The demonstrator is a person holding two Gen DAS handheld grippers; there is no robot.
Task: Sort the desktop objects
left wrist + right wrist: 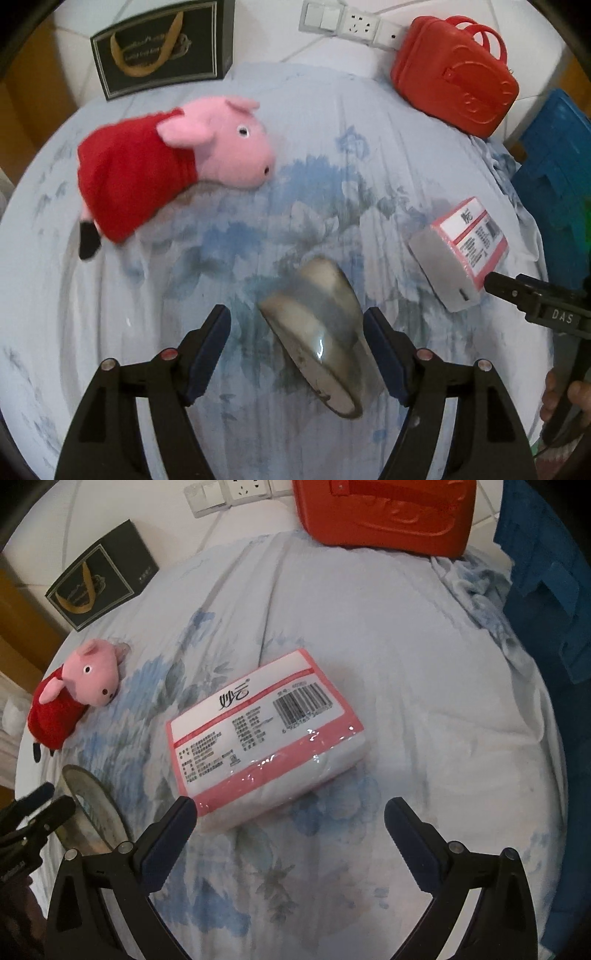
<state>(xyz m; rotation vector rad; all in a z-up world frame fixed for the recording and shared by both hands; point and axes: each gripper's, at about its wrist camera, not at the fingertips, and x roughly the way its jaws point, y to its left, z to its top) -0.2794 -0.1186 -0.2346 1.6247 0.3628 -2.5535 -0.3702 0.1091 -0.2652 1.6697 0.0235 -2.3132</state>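
On the cloth-covered desk [314, 110], the left hand-held gripper [297, 354] hangs open around a tape roll [317, 343]; the right hand-held gripper [290, 834], also open, nears a tissue pack [258, 731], likely soft, light, best squeezed across its narrow sides.

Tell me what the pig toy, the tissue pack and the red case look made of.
Pig toy: soft plush, fuzzy matte nap. Tissue pack: paper tissues in thin clear plastic film, glossy glints and wrinkles. Red case: probably hard moulded plastic, smooth with embossed shapes.
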